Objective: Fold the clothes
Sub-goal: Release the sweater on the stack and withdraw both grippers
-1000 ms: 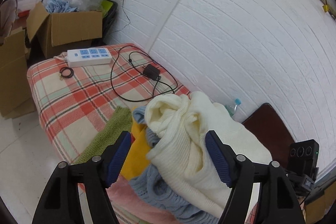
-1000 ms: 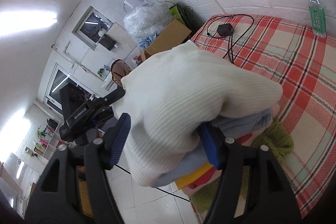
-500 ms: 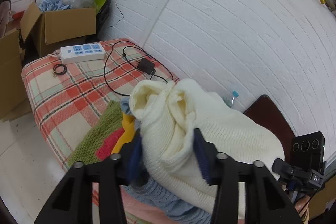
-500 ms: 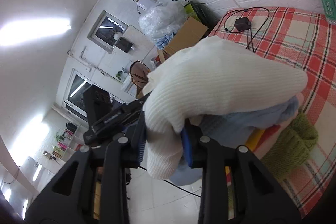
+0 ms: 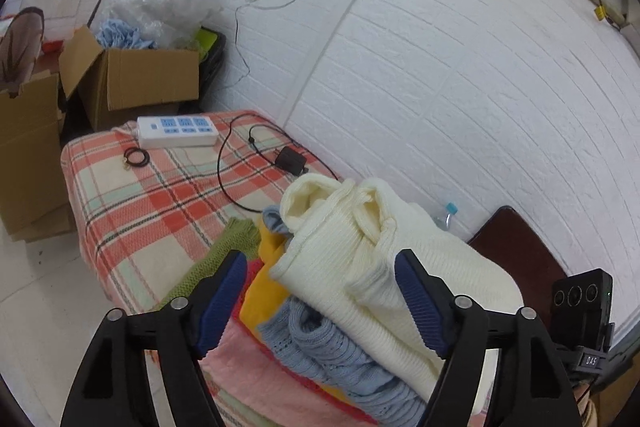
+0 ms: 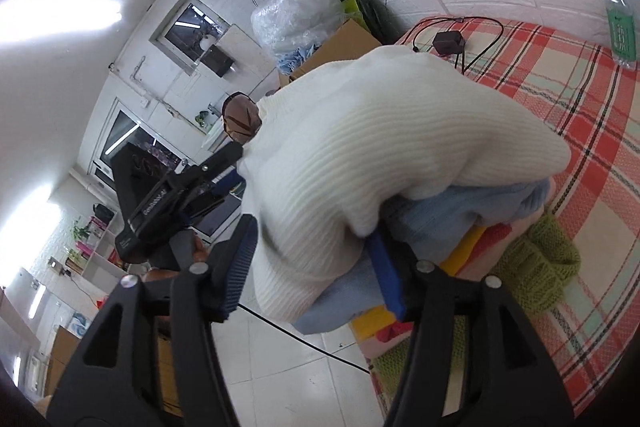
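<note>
A cream ribbed sweater (image 5: 380, 259) lies bunched on top of a pile of clothes: a light blue knit (image 5: 332, 343), a yellow piece (image 5: 264, 283), a green knit (image 5: 212, 267) and a pink piece (image 5: 248, 363). My left gripper (image 5: 320, 295) is opening wide, its blue pads standing clear on either side of the sweater's near fold. In the right wrist view the cream sweater (image 6: 380, 147) fills the middle. My right gripper (image 6: 314, 271) is opening too, with a hanging fold of the sweater between its pads and no firm pinch showing.
The pile sits at one end of a red plaid cover (image 5: 140, 203). On the cover lie a power strip (image 5: 178, 131), a charger with its cable (image 5: 290, 161) and a water bottle (image 6: 620, 19). Cardboard boxes (image 5: 140, 79) stand past the far end. A white brick wall runs alongside.
Half a second ago both grippers were pinched on the cream sweater. Both have since spread their jaws, and the left one has drawn back a little from the pile.
</note>
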`<action>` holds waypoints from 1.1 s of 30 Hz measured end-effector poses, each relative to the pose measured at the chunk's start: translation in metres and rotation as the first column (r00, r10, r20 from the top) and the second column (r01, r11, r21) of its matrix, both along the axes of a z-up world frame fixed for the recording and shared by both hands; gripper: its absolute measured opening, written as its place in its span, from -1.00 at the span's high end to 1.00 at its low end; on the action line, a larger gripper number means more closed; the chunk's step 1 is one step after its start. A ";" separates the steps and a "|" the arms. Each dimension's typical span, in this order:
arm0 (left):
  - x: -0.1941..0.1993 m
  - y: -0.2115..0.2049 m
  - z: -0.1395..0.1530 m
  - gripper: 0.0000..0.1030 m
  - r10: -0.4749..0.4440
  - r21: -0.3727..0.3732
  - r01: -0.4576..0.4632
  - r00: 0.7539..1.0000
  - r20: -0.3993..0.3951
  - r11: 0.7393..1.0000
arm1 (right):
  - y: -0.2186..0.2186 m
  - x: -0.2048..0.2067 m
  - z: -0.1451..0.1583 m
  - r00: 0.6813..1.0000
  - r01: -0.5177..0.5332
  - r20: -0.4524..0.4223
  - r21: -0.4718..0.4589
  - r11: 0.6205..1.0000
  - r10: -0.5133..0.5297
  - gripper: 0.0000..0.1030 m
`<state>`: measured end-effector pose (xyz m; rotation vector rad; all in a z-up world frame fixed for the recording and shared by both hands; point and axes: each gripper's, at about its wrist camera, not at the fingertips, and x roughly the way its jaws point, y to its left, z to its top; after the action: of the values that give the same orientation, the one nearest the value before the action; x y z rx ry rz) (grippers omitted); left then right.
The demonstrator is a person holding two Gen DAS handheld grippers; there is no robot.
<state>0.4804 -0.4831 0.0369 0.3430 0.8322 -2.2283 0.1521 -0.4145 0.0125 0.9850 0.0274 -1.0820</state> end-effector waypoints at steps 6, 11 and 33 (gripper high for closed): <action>0.003 0.041 0.021 -0.85 0.012 -0.148 -0.010 1.000 0.013 0.989 | 0.013 0.017 0.004 0.983 -0.023 -0.181 -0.037 0.999 0.016 -0.30; -0.005 0.075 0.025 -1.00 -0.022 -0.207 0.033 0.998 0.054 0.978 | 0.027 0.023 0.002 0.970 -0.027 -0.242 -0.052 0.998 0.013 -0.32; -0.039 0.151 0.007 -1.00 -0.087 -0.156 0.107 0.988 0.131 0.982 | 0.111 0.045 0.014 0.866 -0.045 -0.490 -0.279 0.959 -0.102 -0.71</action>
<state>0.4415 -0.3319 0.0441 0.4462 0.5746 -2.3214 0.1974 -0.3030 0.0268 0.4273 0.2771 -1.3066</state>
